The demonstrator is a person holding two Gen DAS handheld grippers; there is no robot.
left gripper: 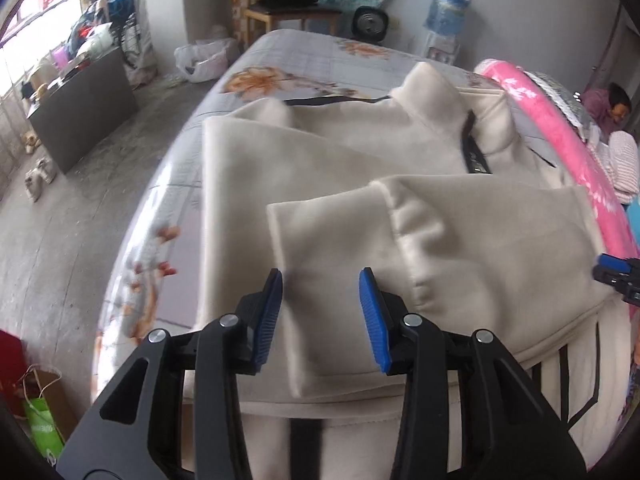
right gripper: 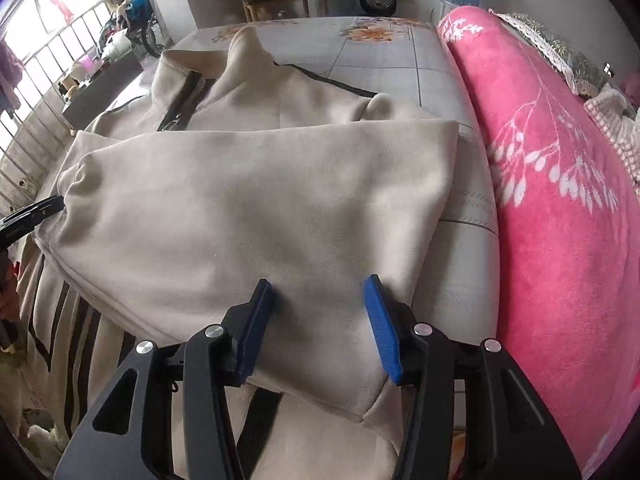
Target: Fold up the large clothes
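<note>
We tilt both grippers steeply down over the cream jacket (left gripper: 344, 168) spread on the bed (left gripper: 304, 60). Our left gripper (left gripper: 321, 312) and right gripper (right gripper: 318, 320) stand half open above folded sleeves, gripping nothing.

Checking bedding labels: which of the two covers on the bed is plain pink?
The blanket bunched along the right; the sheet under the jacket is grey with orange flowers.

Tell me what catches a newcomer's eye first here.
A cream jacket with a dark zipper lies partly folded across the flowered bed sheet. A bright pink blanket runs along its right. The left gripper and right gripper stand open over the fabric.
</note>
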